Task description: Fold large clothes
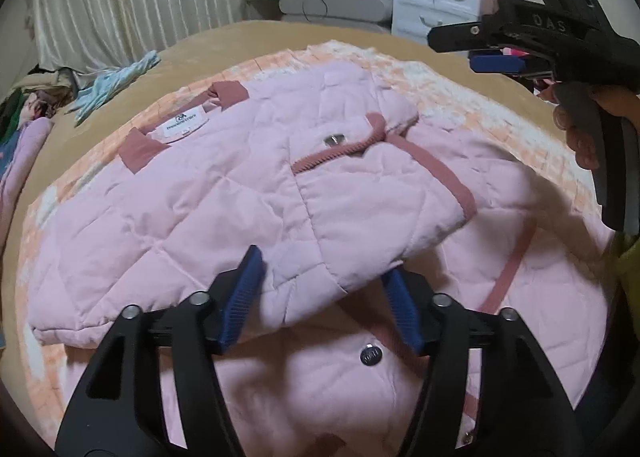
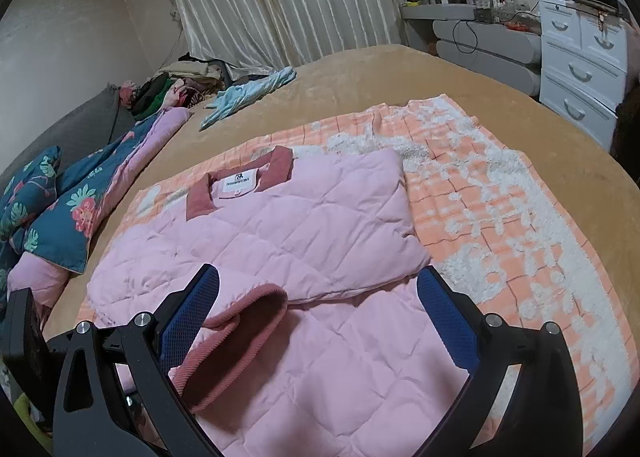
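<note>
The pink quilted jacket (image 2: 280,241) lay partly folded on an orange-and-white blanket (image 2: 500,217) on the bed, beneath the left gripper (image 1: 320,297) and right gripper (image 2: 316,321), both with jaws spread.

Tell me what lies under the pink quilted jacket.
The pink quilted jacket lies on an orange-and-white checked blanket, itself spread on a tan bedcover. Whatever is directly beneath the jacket's middle is hidden.
</note>
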The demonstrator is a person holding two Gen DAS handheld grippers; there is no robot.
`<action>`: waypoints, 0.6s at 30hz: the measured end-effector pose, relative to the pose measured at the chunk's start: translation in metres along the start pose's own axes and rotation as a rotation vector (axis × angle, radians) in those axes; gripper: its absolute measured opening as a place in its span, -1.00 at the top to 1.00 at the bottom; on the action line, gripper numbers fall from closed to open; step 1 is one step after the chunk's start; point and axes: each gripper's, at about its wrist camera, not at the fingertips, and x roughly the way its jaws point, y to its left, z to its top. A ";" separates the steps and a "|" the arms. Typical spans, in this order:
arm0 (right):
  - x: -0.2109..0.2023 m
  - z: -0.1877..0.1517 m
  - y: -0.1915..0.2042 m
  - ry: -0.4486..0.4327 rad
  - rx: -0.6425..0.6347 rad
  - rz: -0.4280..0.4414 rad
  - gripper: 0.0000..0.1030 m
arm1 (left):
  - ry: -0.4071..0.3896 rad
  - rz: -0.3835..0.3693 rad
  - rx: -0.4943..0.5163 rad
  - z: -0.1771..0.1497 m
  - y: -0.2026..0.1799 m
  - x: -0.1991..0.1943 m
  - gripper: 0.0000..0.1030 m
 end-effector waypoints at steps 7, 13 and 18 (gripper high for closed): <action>0.008 -0.006 0.005 0.040 0.008 0.041 -0.91 | -0.029 -0.093 -0.100 0.009 0.019 -0.024 -0.71; 0.031 -0.022 0.028 0.135 -0.013 0.092 -0.92 | -0.074 0.017 -0.208 0.016 0.068 -0.043 -0.82; 0.058 -0.046 0.056 0.243 -0.033 0.154 -0.92 | -0.073 0.114 -0.353 0.012 0.120 -0.055 -0.82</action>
